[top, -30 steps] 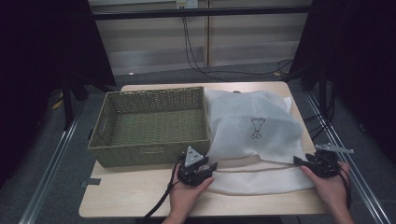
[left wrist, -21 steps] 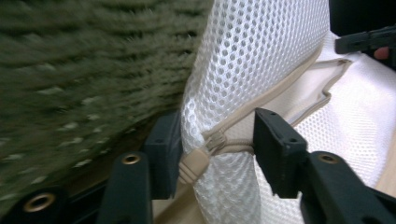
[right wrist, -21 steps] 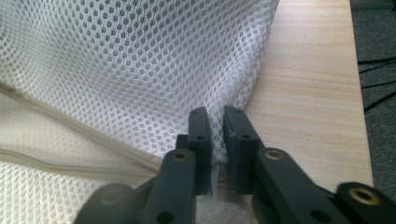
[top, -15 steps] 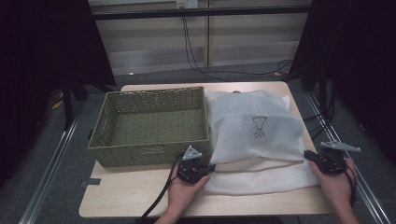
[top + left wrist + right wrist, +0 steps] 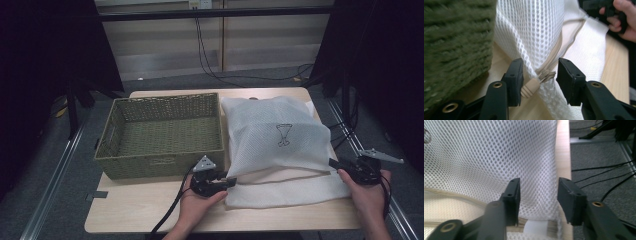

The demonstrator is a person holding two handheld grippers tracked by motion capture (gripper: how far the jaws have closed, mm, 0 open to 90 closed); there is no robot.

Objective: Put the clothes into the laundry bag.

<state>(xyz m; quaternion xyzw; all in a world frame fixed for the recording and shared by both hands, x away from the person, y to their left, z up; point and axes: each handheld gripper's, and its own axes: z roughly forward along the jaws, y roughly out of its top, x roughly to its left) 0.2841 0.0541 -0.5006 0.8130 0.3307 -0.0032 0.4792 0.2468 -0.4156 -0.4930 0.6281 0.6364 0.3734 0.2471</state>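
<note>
A white mesh bag [image 5: 275, 135] with a small black print lies on the right half of the table, its beige zipper [image 5: 564, 47] along the near edge. My left gripper [image 5: 231, 181] sits at the bag's near left corner. Its jaws have just been opening, and the beige zipper pull [image 5: 530, 88] lies loose between them. My right gripper [image 5: 334, 163] is at the bag's near right corner. Its jaws have also just been opening and straddle the mesh edge [image 5: 536, 170] without pressing on it.
A green woven basket [image 5: 150, 167] stands empty on the left half of the wooden table [image 5: 150, 210], right beside the bag. The table's right edge runs close to my right hand. Cables lie on the grey floor [image 5: 599, 170] beyond it.
My right gripper has shifted a little to the right along the bag's near edge. The left gripper stays at the bag's near left corner.
</note>
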